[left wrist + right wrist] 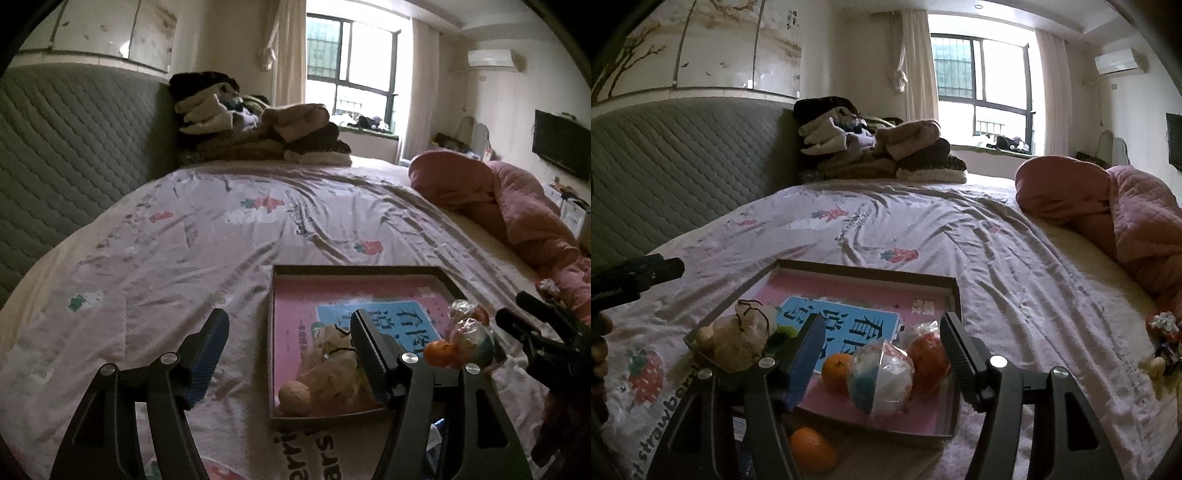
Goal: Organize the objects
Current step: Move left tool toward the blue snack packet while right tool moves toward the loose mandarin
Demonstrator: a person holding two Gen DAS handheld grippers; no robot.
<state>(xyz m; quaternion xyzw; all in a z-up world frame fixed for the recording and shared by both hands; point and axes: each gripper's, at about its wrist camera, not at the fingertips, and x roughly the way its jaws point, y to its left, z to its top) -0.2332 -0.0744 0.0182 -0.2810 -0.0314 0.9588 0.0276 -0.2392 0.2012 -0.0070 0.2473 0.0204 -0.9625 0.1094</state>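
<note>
Shallow box [955,295] on bed: plush toy [738,341], oranges [836,371], wrapped ball [881,376] (pink book underneath).

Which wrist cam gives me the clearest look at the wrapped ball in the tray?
The right wrist view. There the wrapped ball sits whole between the open fingers of the right gripper, inside the tray. In the left wrist view it is off at the tray's right edge, smaller and partly hidden.

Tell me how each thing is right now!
Left claw: open, empty.
Right claw: open, empty, over the tray.
Tray: on the bed, holding a book.
Plush toy: lying at the tray's corner.
Wrapped balls: in the tray.
Orange: on the bed, outside the tray.
Pink quilt: bunched up.
</note>
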